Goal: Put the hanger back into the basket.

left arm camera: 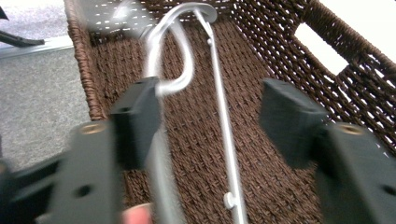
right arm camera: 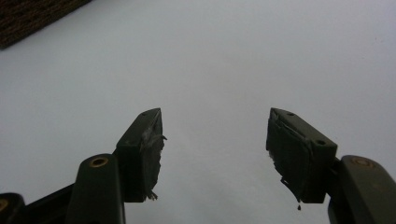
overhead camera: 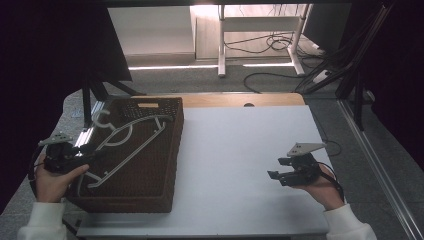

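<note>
Black jaws of the left gripper (left arm camera: pixel 210 126) up close, spread wide, nothing clamped; one pad (left arm camera: pixel 137 121) just against the hanger's curved bar, the other well off at 3 o'clock. Silver hanger (overhead camera: pixel 125 142) lying slantwise in the brown wicker basket (overhead camera: pixel 170 165), hook toward 11 o'clock in the high view, long straight bar running down toward 7 o'clock. Basket sitting at 9 o'clock on the white table (overhead camera: pixel 240 165), partly over its left edge. Right gripper (overhead camera: pixel 282 170) hovering at 4 o'clock over bare tabletop, likewise well open and empty.

Likely risks from here: closing with only one pad touching, so the thin, smooth bar slips sideways out of the bite; hook or lower bar snagging on the weave or rim when lifted, dragging the overhanging basket further off the table; a one-ended grip letting the hanger swing and tip. Safer with the bar centred between the pads before squeezing.
</note>
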`<state>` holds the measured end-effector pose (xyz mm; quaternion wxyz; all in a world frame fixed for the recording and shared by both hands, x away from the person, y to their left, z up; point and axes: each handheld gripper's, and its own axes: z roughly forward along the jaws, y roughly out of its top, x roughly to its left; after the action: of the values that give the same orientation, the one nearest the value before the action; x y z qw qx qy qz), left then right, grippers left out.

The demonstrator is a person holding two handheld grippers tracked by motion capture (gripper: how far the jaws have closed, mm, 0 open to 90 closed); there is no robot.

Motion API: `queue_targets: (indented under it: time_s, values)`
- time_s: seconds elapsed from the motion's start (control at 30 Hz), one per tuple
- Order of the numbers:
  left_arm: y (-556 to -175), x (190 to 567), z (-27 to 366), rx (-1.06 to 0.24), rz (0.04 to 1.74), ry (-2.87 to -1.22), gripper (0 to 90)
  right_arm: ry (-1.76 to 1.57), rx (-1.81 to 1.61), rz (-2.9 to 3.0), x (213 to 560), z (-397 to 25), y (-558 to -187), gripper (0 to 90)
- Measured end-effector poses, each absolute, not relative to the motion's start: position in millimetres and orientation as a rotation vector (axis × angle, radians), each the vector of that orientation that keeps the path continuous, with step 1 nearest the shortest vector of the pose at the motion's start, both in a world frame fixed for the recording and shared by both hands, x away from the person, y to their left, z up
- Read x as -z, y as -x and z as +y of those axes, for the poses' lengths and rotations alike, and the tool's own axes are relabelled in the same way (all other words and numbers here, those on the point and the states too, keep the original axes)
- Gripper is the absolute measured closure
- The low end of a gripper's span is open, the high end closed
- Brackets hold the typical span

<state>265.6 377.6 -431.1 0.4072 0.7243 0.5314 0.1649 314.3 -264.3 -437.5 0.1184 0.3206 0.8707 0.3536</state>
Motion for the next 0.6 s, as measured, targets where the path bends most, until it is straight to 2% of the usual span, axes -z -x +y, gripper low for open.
queue_targets:
  time_s: [0.07, 0.17, 0.6]
  values:
    - [-265.5, 430.9, 378.3, -0.411, 1.342, -1.815, 30.2, -0.939, -1.033, 2.546, 437.5, -264.5, -314.3, 36.1]
    - [-265.3, 430.4, 378.5, -0.402, 1.348, -1.814, 28.2, -0.939, -1.035, 2.546, 437.5, -264.6, -314.5, 36.1]
    - [-260.2, 422.2, 378.5, -0.417, 1.353, -1.82, 30.3, -0.939, -1.031, 2.548, 438.2, -264.1, -314.7, 36.0]
